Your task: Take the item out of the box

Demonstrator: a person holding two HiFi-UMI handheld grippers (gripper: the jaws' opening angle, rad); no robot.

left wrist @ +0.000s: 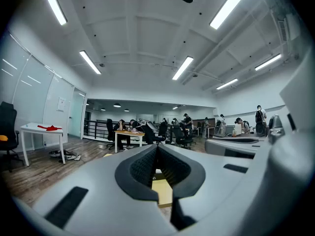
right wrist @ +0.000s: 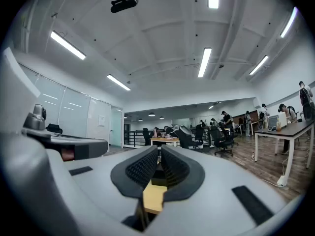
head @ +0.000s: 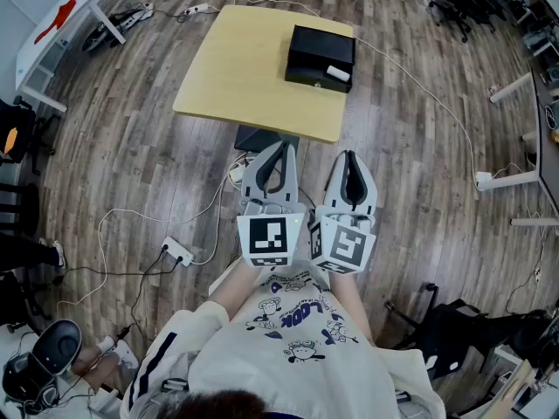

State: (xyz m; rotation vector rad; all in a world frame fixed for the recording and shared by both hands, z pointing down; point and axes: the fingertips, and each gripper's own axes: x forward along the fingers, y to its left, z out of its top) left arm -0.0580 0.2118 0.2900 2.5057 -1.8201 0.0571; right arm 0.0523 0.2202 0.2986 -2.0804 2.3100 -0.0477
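Observation:
A black open box (head: 320, 57) stands on the far right part of a small wooden table (head: 249, 72), with a white item (head: 337, 72) lying at its near right edge. Both grippers are held side by side in front of the person's chest, short of the table's near edge and pointing toward it. My left gripper (head: 284, 145) is shut with nothing in it, and so is my right gripper (head: 349, 154). In the left gripper view the pads (left wrist: 143, 165) meet at the tips, with the table top (left wrist: 162, 191) showing below. The right gripper view shows the same: meeting pads (right wrist: 173, 167) above the table top (right wrist: 153, 196).
Cables run over the wooden floor, with a power strip (head: 177, 251) at the left and a plug block (head: 483, 180) at the right. A white table (head: 54, 31) stands far left. White desk legs (head: 515, 178) are at the right. People sit at distant desks (left wrist: 129, 134).

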